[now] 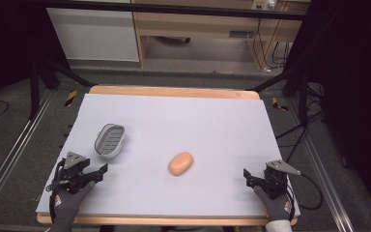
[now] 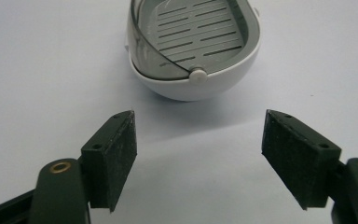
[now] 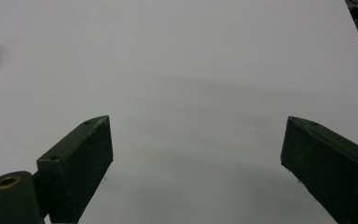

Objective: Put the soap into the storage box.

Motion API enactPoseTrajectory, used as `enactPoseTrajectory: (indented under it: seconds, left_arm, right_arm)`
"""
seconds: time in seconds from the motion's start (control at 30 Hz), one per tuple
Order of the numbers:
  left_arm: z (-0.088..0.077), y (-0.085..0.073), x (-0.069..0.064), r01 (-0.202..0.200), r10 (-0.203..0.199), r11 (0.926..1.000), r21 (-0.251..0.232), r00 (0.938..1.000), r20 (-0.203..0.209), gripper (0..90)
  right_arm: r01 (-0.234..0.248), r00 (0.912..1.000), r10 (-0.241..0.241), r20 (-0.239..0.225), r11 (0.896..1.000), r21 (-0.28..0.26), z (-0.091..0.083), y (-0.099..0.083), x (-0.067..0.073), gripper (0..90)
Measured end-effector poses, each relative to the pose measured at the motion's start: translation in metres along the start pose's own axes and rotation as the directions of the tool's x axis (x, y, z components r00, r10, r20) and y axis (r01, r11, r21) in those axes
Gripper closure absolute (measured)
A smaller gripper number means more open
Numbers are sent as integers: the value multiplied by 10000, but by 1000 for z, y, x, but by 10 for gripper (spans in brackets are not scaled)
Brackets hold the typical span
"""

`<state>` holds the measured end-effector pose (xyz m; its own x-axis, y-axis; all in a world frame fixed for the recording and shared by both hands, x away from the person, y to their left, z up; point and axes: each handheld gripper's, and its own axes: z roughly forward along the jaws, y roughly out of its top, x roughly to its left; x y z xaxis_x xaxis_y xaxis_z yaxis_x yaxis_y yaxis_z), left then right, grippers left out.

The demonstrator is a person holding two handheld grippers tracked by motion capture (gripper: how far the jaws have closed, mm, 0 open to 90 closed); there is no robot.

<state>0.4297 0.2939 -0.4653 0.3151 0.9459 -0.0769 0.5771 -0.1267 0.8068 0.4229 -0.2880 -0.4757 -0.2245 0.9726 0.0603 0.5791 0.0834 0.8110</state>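
Soap point(image 1: 180, 163) lay bare near the middle of the pale surface point(image 1: 198, 121), and nothing was gripped, so the work looked to be at its very start: an approach not yet begun. The soap dish point(image 1: 110, 140) sat well to the left of the bar, apart from it and just ahead of the left gripper point(image 1: 98, 173). The left gripper's fingers point(image 2: 116, 154) stood wide apart and empty, pointed at the dish's near end. The right gripper point(image 1: 248, 177) rested near the surface's front right corner, its fingers point(image 3: 81, 163) likewise spread with only bare surface between them; the soap showed as a sliver at the left edge of the right gripper view.

Judging from this layout, the next move would call for one gripper to reach the bar, straddle its narrow width and close gently, since a smooth rounded bar could slip out sideways.

The bar was peach-orange, oval and smooth. The dish was an oval white shell holding a grey slotted drain insert point(image 2: 200, 32), open side up.
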Motion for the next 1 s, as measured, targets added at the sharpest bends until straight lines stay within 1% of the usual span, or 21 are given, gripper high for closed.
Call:
enactPoseTrajectory:
  seconds: [0.1,0.17,0.2,0.3,0.43,0.57,0.67,0.77,0.83,0.93,0.97,1.0]
  left_arm:
    - [-1,0,-3,-41,41,10000,-26,10000,71,262]
    - [-1,1,-4,-96,96,9999,-31,9999,91,264]
    - [-1,1,-5,-50,51,10000,-56,9999,120,265]
    - [-1,1,-7,-83,83,10000,-50,9998,176,268]
    - [-2,1,-9,-170,172,9998,-86,9995,247,274]
    - [-3,2,-12,-340,344,9993,-151,9990,299,276]
    - [-3,3,-14,-353,360,9992,-206,9987,348,277]
    - [-5,4,-15,-452,460,9987,-227,9982,373,278]
    - [-5,5,-17,-326,339,9990,-297,9984,452,279]
    - [-5,6,-18,-358,373,9989,-319,9981,491,279]
    - [-5,7,-20,-304,324,9989,-363,9978,575,279]
    - [-5,7,-20,-356,377,9987,-363,9976,587,279]
  right_arm:
    - [-1,10000,2,93,10000,-38,0,-1,0,89]
    - [-18,10000,18,86,10000,-66,-1,-1,0,86]
    - [-13,9999,14,105,10000,-68,-1,-1,0,86]
    - [-36,9999,36,105,10000,-7,-1,-1,0,83]
    - [11,9999,-9,148,10000,-93,-2,0,0,80]
    - [67,9998,-67,190,10000,-32,-1,0,2,78]
    - [70,9998,-69,204,10000,-64,-2,0,2,76]
    - [51,9997,-50,240,10000,-32,0,0,2,72]
    - [25,9998,-25,219,10000,-7,0,0,3,72]
    - [76,9997,-76,238,10000,3,0,0,3,72]
    - [68,9997,-68,238,10000,6,0,0,4,71]
    - [62,9997,-63,230,10000,6,0,0,4,71]
